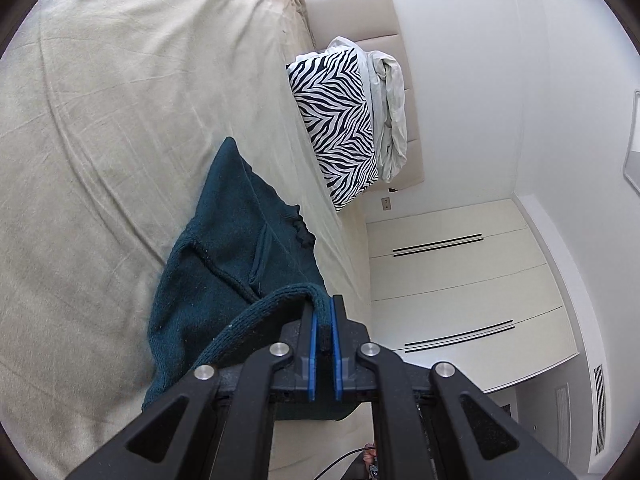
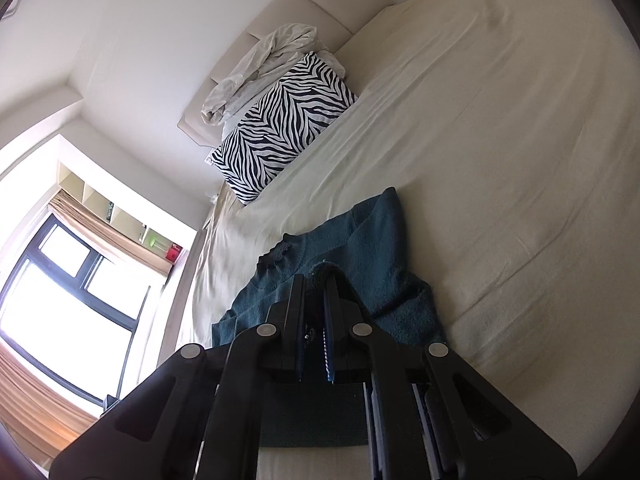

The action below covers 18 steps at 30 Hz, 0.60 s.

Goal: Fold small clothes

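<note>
On the bed, near edge: teal knit sweater, partly lifted, far part lying on the cream sheet. Both views are rolled sideways, so left/right in the scene is hard to fix.

Left gripper: fingers narrow, clamped on a ribbed edge of the sweater, probably hem or cuff; a thick rolled band of knit loops out from between the blue pads. Right gripper: fingers also narrow, knit bunched between them at another edge. Which edge is which, cannot tell.

Handling, judged: soft, limp, fairly thick knit; light but with enough drape to sag between the two holds. Stretchy, so pulling apart will distort it rather than flatten it. Not slippery; fuzzy surface should grip the pads. Ribbed bands are the firmest places to hold; keep holds at matching corners so the fold line falls straight.

Beyond the sweater: zebra pillow at the far end, crumpled white linen behind it against the headboard. Wardrobe in left view; window in right view.
</note>
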Tool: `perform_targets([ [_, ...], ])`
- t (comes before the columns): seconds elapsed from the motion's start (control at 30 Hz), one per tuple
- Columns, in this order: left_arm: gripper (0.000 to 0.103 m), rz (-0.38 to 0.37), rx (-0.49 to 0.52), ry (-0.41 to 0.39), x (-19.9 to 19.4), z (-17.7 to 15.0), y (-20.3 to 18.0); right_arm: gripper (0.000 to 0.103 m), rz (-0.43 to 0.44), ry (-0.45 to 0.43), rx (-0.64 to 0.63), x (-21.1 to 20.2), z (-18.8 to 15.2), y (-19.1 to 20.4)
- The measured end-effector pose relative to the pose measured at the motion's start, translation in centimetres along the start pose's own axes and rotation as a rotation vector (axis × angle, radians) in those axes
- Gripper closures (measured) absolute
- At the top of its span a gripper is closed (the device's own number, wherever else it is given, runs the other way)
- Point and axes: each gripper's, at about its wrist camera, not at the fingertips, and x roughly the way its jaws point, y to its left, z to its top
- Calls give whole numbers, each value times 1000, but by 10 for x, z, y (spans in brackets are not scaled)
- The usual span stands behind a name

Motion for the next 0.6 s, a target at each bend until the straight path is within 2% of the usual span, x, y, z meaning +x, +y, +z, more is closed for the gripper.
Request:
perform_targets([
  [0.3, 95, 51, 6, -3, 66, 66, 5, 97, -83, 17, 18, 95, 45, -12],
  [0.6, 95, 152, 21, 9, 130, 113, 32, 96, -179, 67, 53, 188, 78, -40],
])
